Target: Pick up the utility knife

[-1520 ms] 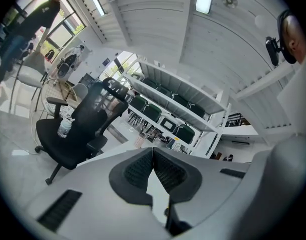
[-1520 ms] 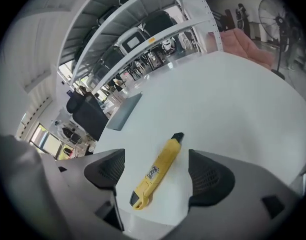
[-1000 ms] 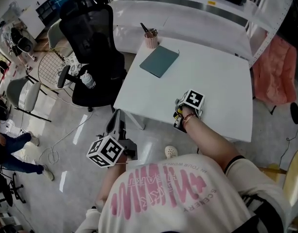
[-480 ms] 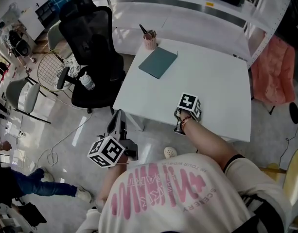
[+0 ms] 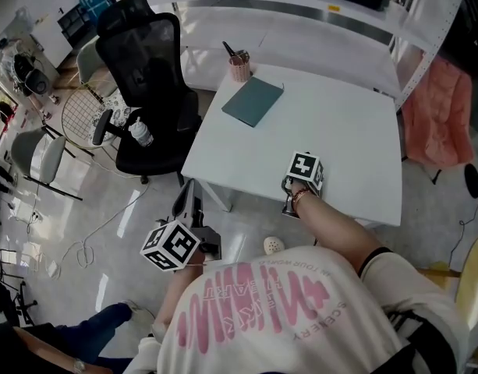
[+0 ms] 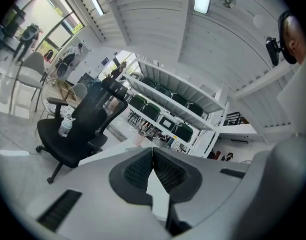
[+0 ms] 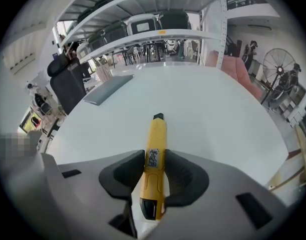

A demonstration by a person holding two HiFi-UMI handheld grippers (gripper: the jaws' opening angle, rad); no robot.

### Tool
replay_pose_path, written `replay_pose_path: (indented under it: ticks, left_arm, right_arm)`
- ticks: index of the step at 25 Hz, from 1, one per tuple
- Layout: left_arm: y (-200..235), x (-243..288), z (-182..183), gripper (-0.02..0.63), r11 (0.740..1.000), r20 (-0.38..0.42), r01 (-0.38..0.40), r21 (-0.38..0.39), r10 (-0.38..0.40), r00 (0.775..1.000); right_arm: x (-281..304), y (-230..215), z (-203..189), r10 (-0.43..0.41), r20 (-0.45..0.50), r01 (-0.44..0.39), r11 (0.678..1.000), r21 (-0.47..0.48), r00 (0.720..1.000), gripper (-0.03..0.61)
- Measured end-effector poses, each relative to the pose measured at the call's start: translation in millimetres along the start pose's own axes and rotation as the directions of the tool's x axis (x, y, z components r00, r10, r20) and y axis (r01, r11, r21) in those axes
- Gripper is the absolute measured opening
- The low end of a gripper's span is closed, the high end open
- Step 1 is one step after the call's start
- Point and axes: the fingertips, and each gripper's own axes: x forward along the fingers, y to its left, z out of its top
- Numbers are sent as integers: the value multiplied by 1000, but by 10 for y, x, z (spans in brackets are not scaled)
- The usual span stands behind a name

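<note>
Utility knife point(image 7: 157, 134), yellow with a black tip, lies lengthwise between the two dark pads of the right tool point(image 7: 155, 158). Its black tip points away over the white tabletop point(image 5: 340, 131). The jaws of this tool have just been closing, and in the right gripper view both pads press on the sides of the knife's body, so it is clamped. In the head view the right tool sits at the near edge of the tabletop, angled steeply down, its marker cube uppermost. Whether the knife rests on the surface or is clear of it cannot be told.

Left tool point(image 6: 153, 166) is held off the tabletop, over the floor at the left, pointing roughly level. Its jaws are pressed together with nothing between them.

Toward the far left corner of the tabletop lies a grey-green notebook point(image 5: 253, 100), and just beyond it stands a pink pen cup point(image 5: 239, 67). A black office chair point(image 5: 149, 61) stands left of the tabletop, with a bottle point(image 5: 141, 131) on its seat.
</note>
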Motion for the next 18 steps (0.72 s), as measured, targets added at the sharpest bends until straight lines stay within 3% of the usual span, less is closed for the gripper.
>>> replay_pose_path:
  ticks: [7, 18]
  left_arm:
    - [-44, -48, -7, 25, 1000, 4, 6, -2, -6, 1000]
    - [-110, 7, -48, 25, 1000, -7, 24, -12, -24, 1000]
  right_arm:
    - [-33, -5, -26, 37, -14, -38, 998, -46, 999, 138]
    - [-60, -88, -14, 109, -35, -108, 994, 34, 993, 133]
